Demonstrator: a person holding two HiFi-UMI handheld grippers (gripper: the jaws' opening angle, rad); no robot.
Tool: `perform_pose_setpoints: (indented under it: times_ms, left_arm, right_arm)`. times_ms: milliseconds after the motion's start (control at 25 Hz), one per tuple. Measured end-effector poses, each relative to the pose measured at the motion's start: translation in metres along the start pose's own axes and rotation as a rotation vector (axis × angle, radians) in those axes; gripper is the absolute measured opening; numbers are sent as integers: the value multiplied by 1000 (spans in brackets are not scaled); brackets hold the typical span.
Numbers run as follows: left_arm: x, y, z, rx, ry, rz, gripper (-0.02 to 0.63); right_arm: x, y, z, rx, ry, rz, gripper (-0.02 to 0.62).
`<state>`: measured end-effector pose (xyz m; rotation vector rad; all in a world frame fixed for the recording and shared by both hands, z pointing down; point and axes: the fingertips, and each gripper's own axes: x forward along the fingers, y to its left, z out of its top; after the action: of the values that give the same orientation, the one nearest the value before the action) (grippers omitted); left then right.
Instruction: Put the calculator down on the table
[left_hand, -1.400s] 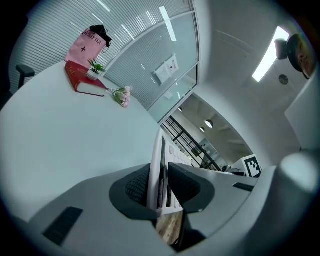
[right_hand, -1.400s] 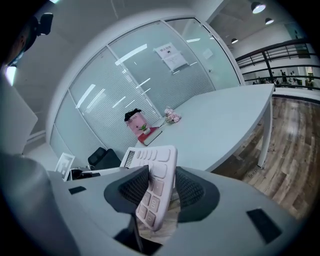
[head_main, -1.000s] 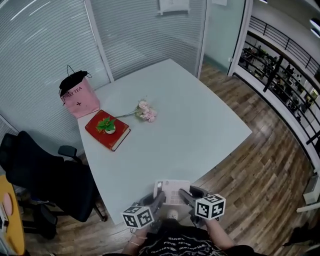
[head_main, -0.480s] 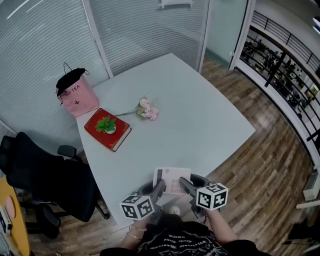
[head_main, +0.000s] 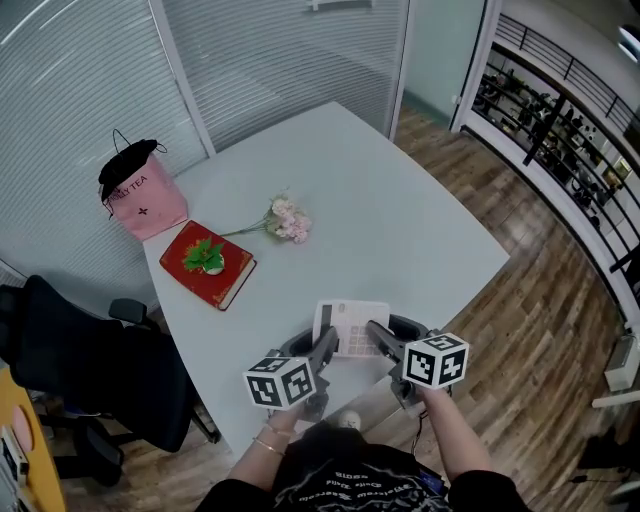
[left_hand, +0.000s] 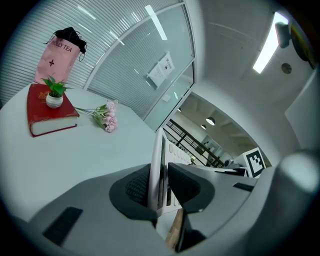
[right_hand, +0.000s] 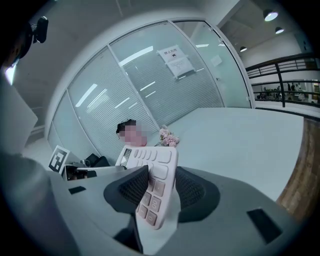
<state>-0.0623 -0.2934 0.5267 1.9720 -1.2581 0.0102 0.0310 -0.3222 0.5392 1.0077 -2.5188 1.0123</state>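
Grey ribbed pads of the left gripper (left_hand: 162, 185) stand only narrowly apart, clamped on the thin left edge of the white calculator (left_hand: 156, 165), which shows edge-on between them. The right gripper (right_hand: 160, 187) has its jaws somewhat wider, closed on the calculator's right side across the keys. Between the two grips the calculator is held clear of the surface, keys up, over the near edge of the pale table (head_main: 400, 230). Farther left on the table lies a red book (head_main: 215, 278) with a small potted plant (head_main: 208, 257) on top of it. Pink flowers (head_main: 288, 222) lie just right of the book, and a pink bag (head_main: 145, 198) stands at the far left corner. A black chair (head_main: 90, 360) sits off the table's left side on the wood floor (head_main: 540, 330).
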Motion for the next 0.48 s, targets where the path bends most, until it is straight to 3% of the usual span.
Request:
perform_pose_setpoints:
  times_ms: [480]
  left_arm:
    - [82, 6, 56, 69, 55, -67, 104]
  right_arm:
    - [32, -59, 63, 54, -47, -63, 179]
